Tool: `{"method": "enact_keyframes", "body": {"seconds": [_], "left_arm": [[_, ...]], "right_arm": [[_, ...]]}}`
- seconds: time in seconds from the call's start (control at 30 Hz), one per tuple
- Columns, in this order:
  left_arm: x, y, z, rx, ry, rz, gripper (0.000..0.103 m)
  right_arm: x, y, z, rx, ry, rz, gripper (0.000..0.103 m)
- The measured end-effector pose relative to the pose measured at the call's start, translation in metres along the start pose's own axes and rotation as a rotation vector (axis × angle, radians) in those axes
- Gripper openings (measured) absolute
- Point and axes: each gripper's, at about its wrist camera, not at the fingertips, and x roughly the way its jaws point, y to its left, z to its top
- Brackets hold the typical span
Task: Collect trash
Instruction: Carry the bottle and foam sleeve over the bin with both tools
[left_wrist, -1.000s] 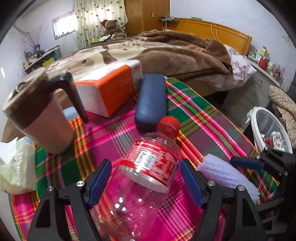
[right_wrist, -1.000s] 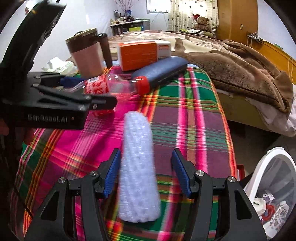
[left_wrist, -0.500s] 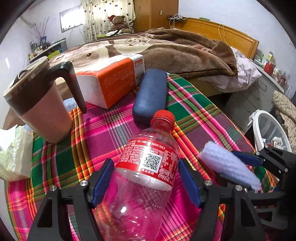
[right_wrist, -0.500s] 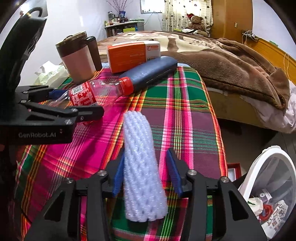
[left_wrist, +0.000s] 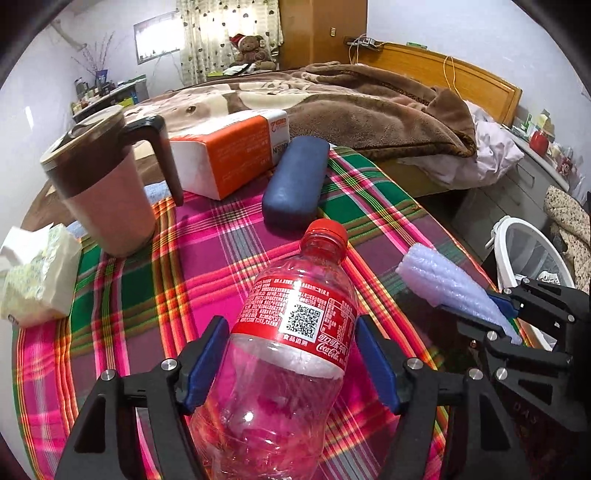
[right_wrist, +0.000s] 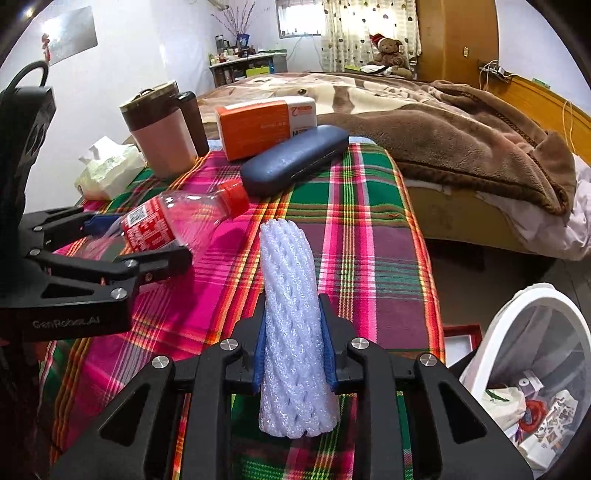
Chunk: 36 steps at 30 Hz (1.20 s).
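Our right gripper (right_wrist: 295, 343) has its jaws clamped on the white foam sleeve (right_wrist: 290, 325), pointing at twelve o'clock. Our left gripper (left_wrist: 291, 362) has jaws pressed against the plastic bottle (left_wrist: 291, 332), tilted over the plaid worktop (left_wrist: 147, 295); bin (right_wrist: 517, 332) at four o'clock.

— What carries my items?
— A table under a plaid cloth (left_wrist: 236, 266).
— Directly on it?
— I note a mug (left_wrist: 107, 192), tissue pack (left_wrist: 37, 277), orange box (left_wrist: 236, 155), blue case (left_wrist: 295, 181).

Bottle (left_wrist: 291, 332) label reads "Coca-Cola"; left tongs (right_wrist: 66, 323) "GenRobot.AI".
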Motion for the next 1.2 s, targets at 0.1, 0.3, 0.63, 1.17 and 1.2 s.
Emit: {"method": "enact_keyframes", "body": {"seconds": [0.1,0.3,0.63,1.17,1.2], "left_arm": [[-0.011,-0.002,-0.006,-0.01,-0.015,0.01,0.07],[-0.036,-0.01,-0.018,-0.031,-0.053,0.016,0.07],[-0.078,-0.038,-0.035,-0.062,-0.121,0.008,0.071],[-0.135,-0.115,-0.049,-0.036,-0.246,-0.043,0.071],[-0.136,-0.12,-0.05,-0.032,-0.253,-0.047,0.071]], "right_arm": [[-0.007,-0.002,0.0,0.009,-0.014,0.003,0.025],[-0.024,-0.008,-0.003,0.026,-0.048,0.007,0.025],[-0.065,-0.022,-0.014,0.049,-0.122,0.003,0.025],[-0.132,-0.056,-0.045,0.109,-0.231,-0.051,0.025],[-0.135,-0.06,-0.047,0.118,-0.238,-0.057,0.025]]}}
